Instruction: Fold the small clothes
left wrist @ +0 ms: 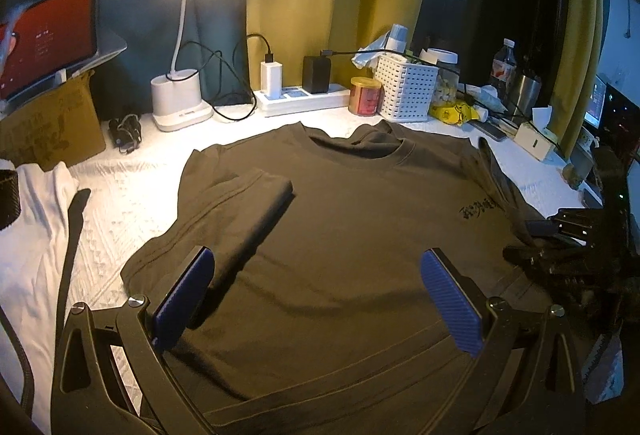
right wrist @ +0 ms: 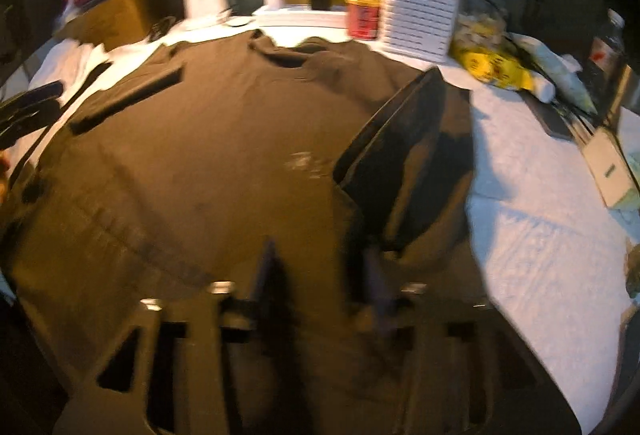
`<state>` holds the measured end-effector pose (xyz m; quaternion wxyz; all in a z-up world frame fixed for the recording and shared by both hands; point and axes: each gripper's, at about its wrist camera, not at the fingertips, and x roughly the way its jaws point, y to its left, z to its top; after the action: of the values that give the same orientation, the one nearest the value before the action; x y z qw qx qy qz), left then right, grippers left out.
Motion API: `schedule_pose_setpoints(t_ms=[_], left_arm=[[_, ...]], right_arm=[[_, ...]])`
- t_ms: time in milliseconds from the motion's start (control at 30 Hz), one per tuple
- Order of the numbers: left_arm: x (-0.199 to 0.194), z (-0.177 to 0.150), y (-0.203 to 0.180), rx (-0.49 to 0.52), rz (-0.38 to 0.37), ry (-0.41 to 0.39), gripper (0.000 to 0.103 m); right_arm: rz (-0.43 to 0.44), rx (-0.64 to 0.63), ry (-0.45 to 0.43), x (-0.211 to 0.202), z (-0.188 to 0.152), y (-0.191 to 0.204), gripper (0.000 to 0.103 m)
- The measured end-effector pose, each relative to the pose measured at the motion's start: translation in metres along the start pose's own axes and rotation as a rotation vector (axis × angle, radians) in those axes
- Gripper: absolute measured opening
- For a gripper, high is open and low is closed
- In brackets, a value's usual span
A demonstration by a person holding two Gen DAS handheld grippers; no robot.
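your dark brown short-sleeved cotton t-shirt [left wrist: 352, 219] lies front-up on the white textured cloth covering the table [left wrist: 124, 191], collar toward the white desk lamp [left wrist: 182, 103] and the white slatted plastic basket [left wrist: 408, 87]. one sleeve is already folded in across the chest on the lamp side. the opposite sleeve [right wrist: 404, 155] looks turned in too, though it stands loose and puffed rather than flat, so judge it as only half settled. your left gripper [left wrist: 320, 287] hovers over the lower body of the shirt with its blue pads spread wide and nothing between them. your right gripper [right wrist: 320, 267] is blurred in its own view, but its fingers stand apart over the fabric beside that loose sleeve, gripping nothing. what is left, as far as this shows: flattening that sleeve, then folding the sides and the hem up toward the collar.
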<state>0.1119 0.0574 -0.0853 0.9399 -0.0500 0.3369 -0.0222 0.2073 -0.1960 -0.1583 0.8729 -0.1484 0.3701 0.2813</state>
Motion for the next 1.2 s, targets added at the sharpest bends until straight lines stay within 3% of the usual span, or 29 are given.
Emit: schedule_pose_setpoints(t_ms=[267, 467, 833, 1067, 1200], left_arm=[[0.005, 0.0, 0.009, -0.022, -0.006, 0.004, 0.101], [0.014, 0.005, 0.014, -0.032, -0.001, 0.02, 0.101], [0.018, 0.009, 0.012, -0.033, -0.016, 0.021, 0.101], [0.009, 0.003, -0.002, -0.007, -0.041, 0.024, 0.101], [0.003, 0.002, -0.004, 0.0, -0.039, 0.023, 0.101]], right_arm=[[-0.001, 0.048, -0.089, -0.019, 0.03, -0.016, 0.055], [-0.004, 0.133, 0.003, 0.017, 0.042, -0.042, 0.055], [-0.029, 0.234, -0.001, -0.005, 0.011, -0.059, 0.055], [0.063, 0.171, 0.045, -0.011, -0.014, -0.02, 0.055], [0.079, 0.138, 0.027, -0.021, -0.014, -0.009, 0.055]])
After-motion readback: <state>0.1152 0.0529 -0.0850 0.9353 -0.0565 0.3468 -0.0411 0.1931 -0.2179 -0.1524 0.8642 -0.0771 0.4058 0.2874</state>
